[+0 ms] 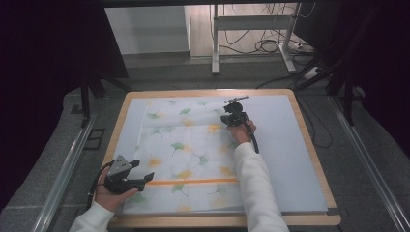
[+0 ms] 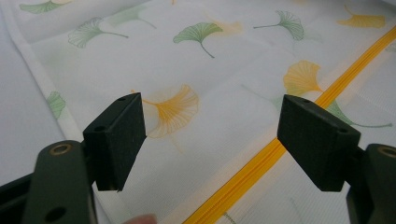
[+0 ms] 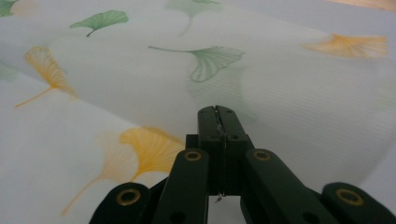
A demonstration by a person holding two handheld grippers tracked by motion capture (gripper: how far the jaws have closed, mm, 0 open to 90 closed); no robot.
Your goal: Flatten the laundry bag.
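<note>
A white cloth (image 1: 183,145) printed with green and yellow ginkgo leaves lies spread on the table mat, with an orange zipper (image 1: 193,182) running across its near part. My left gripper (image 1: 145,171) hovers at the cloth's near left corner. Its jaws stand wide open (image 2: 210,140) above the cloth (image 2: 201,70), with the zipper (image 2: 261,163) passing under the gap. My right gripper (image 1: 231,116) is at the cloth's far right edge. Its jaws are pressed together (image 3: 218,112), with a thin sliver of cloth in the seam between them. The cloth (image 3: 140,79) rises in a soft ridge there.
A pale blue mat (image 1: 290,150) covers the wooden table (image 1: 312,145), bare to the right of the cloth. Beyond the far edge are a metal desk frame (image 1: 215,43) and loose cables (image 1: 270,46) on the floor. Rails (image 1: 67,164) run along both sides.
</note>
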